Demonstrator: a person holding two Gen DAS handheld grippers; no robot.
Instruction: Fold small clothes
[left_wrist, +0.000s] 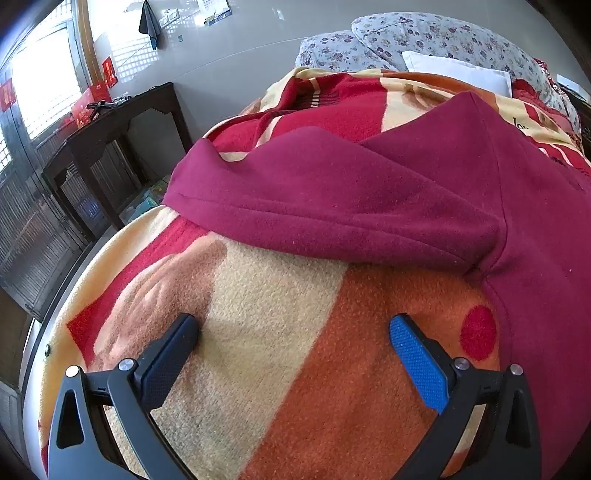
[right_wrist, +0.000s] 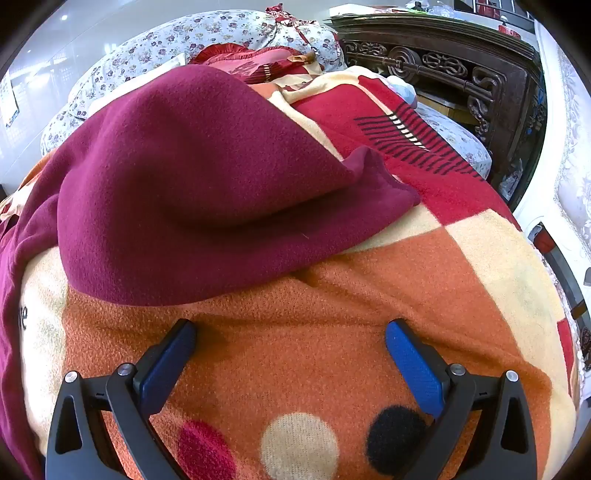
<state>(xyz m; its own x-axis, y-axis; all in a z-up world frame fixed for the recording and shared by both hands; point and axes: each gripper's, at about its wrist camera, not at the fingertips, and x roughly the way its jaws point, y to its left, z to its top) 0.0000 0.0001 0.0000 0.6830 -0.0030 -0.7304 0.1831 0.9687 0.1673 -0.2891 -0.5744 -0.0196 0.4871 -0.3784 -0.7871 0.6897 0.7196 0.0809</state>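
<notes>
A maroon fleece garment (left_wrist: 369, 192) lies spread on a patterned blanket (left_wrist: 277, 332) on a bed. In the left wrist view one sleeve stretches left, its cuff (left_wrist: 184, 184) near the bed's edge. My left gripper (left_wrist: 293, 325) is open and empty, low over the blanket, just short of the sleeve. In the right wrist view the other sleeve (right_wrist: 207, 192) lies humped, its cuff (right_wrist: 384, 181) pointing right. My right gripper (right_wrist: 290, 330) is open and empty over the orange blanket (right_wrist: 332, 295), just short of that sleeve.
Floral pillows (left_wrist: 424, 37) and a white pillow (left_wrist: 454, 70) lie at the bed's head. A dark wooden table (left_wrist: 110, 122) stands left of the bed. A carved dark cabinet (right_wrist: 443, 66) stands to the right of the bed.
</notes>
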